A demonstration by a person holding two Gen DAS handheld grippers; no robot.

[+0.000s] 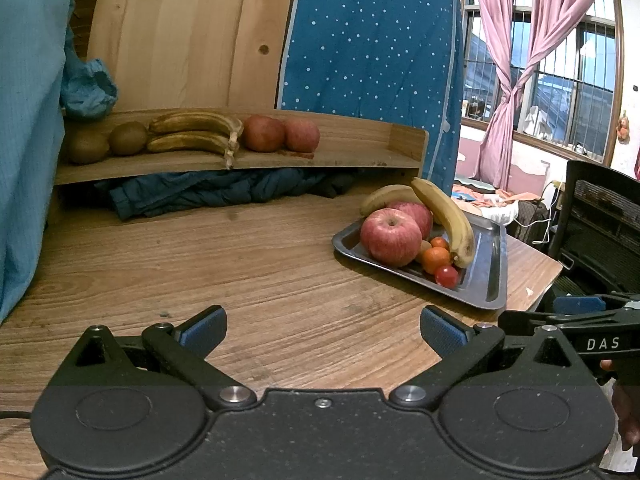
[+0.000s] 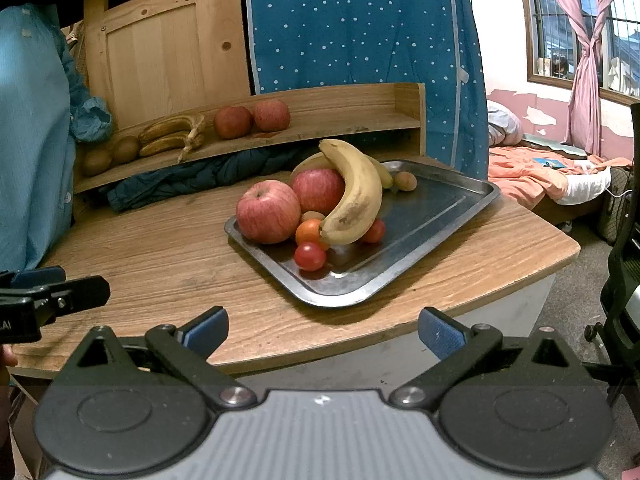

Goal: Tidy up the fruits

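Six sorted: kiwis, bananas, apples line the far-left shelf point(image 1: 360, 152).
Left gripper point(image 1: 323, 330): jaws spread wide, empty.
Right gripper point(image 2: 323, 330): likewise wide, empty.
Left to move: tray point(image 2: 420, 240) fruit, near right, apple point(image 2: 268, 212) foremost.

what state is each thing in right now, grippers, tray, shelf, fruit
left gripper: open, empty, above the table
right gripper: open, empty, short of the tray
tray: flat on the table, fruit piled at its left end
top banana: leaning on the apples
front apple: upright, stem up, in the tray
shelf: holds kiwis, browned bananas, two apples in a row
browned bananas: lying on the shelf
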